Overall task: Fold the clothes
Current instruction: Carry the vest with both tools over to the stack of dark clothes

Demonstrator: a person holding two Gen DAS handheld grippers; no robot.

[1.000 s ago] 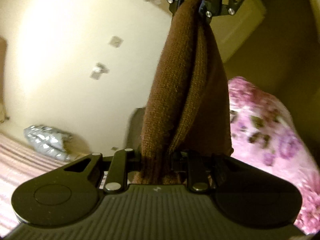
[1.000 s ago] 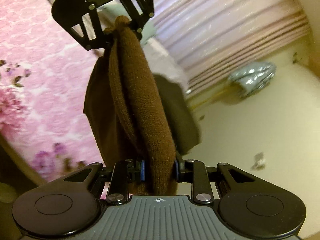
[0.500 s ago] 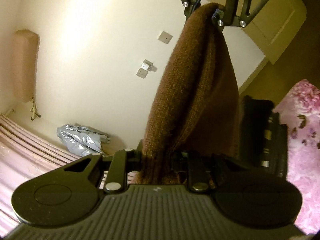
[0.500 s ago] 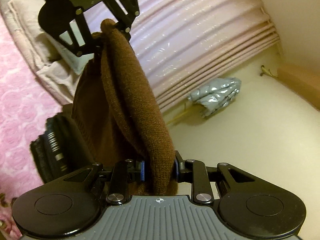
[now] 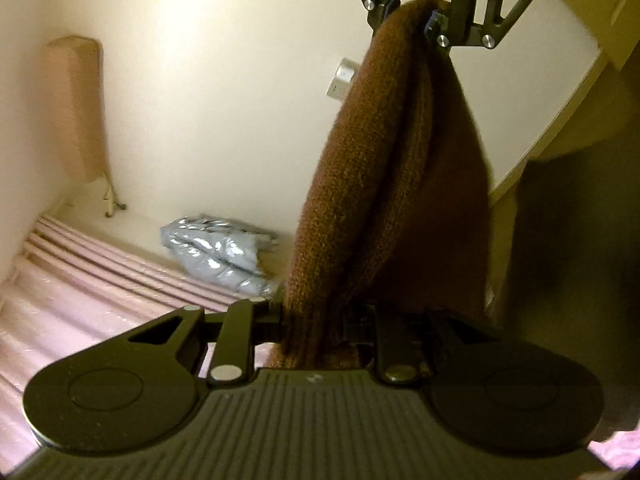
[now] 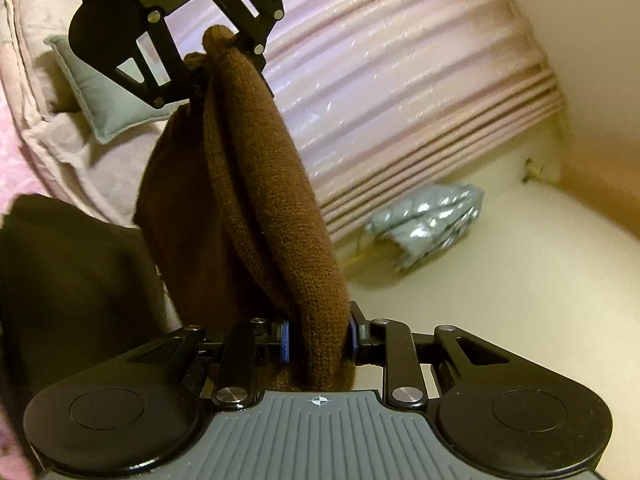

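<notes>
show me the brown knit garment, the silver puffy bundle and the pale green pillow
brown knit garment (image 6: 272, 208), right wrist view, middle of the stretched fold
silver puffy bundle (image 5: 224, 252), left wrist view, its shiny top face
pale green pillow (image 6: 108, 108), right wrist view, lower half below the gripper

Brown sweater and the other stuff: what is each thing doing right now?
brown sweater: bunched, stretched between both grippers, hanging in the air.
left gripper: shut on the sweater.
right gripper: shut on the sweater.
silver bag: crumpled, lying by the wall.
pale green pillow: lying on the bed.
pink curtain: hanging, pleated.
</notes>
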